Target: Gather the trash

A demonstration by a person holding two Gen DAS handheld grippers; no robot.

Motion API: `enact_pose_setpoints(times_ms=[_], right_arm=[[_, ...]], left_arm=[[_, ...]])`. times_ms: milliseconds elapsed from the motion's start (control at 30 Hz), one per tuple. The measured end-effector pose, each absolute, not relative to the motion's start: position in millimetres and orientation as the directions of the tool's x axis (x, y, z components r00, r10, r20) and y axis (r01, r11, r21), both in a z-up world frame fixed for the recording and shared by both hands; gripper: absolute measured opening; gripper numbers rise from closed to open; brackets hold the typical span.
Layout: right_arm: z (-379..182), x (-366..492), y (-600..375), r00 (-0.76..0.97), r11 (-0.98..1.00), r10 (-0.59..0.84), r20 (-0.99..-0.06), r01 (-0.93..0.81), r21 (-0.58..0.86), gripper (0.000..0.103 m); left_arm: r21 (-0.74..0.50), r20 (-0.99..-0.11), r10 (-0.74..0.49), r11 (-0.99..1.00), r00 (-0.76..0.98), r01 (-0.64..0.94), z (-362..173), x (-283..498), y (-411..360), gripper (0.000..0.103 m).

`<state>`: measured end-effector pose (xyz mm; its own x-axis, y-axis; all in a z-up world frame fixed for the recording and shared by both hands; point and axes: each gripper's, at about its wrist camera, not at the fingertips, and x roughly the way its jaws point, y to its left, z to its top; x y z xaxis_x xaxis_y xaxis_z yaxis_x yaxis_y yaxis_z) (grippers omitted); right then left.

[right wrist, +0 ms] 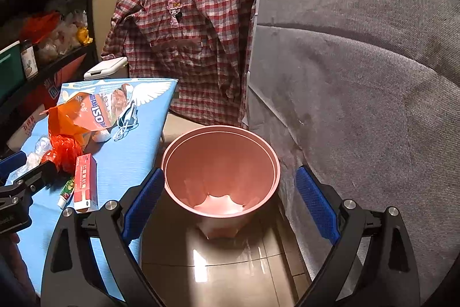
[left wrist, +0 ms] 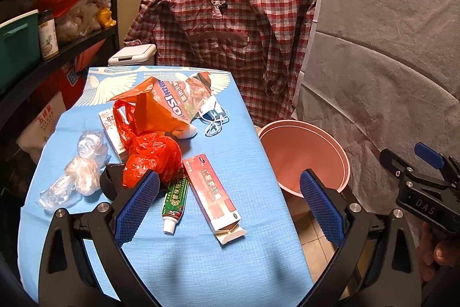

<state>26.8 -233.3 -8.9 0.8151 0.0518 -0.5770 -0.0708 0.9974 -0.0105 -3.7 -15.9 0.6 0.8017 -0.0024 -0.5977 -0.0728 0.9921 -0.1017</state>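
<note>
Left tool [left wrist: 230,200] stood wide open, empty, above red carton [left wrist: 214,200] on worktop [left wrist: 201,258] left of pink bin [left wrist: 307,154]. Right tool [right wrist: 227,206] also gaped empty over bin. Best: grip carton across narrow sides, lift clear of tube [left wrist: 174,205].

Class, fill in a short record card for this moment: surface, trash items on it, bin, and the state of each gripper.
surface: table with blue cloth
trash on it: red plastic bag, clear plastic wrap, ointment box, green tube, orange snack bag, face mask
bin: pink bin on the floor beside the table, no trash seen inside
left gripper: open, holding nothing, above the table
right gripper: open, holding nothing, over the bin
</note>
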Motion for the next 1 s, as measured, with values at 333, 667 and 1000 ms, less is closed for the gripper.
enact_pose_setpoints(times_ms=[333,667,1000], right_arm=[[-8.0,25.6,-232.6,0.821,0.998,0.031,-0.570,-0.059,-0.031,0.091],[-8.6,25.5,-232.6,0.822,0.998,0.027,-0.569,-0.056,-0.033,0.091],[-8.5,25.9,-232.7,0.822,0.998,0.027,-0.569,-0.056,-0.034,0.090]], left_arm=[[-0.103,-0.592,-0.003,0.992,0.806,-0.072,1.8,-4.4,-16.4,0.095],[-0.101,-0.590,-0.003,0.992,0.808,-0.070,2.7,-4.8,-18.6,0.095],[-0.101,-0.589,-0.003,0.992,0.808,-0.070,2.8,-4.1,-19.5,0.095]])
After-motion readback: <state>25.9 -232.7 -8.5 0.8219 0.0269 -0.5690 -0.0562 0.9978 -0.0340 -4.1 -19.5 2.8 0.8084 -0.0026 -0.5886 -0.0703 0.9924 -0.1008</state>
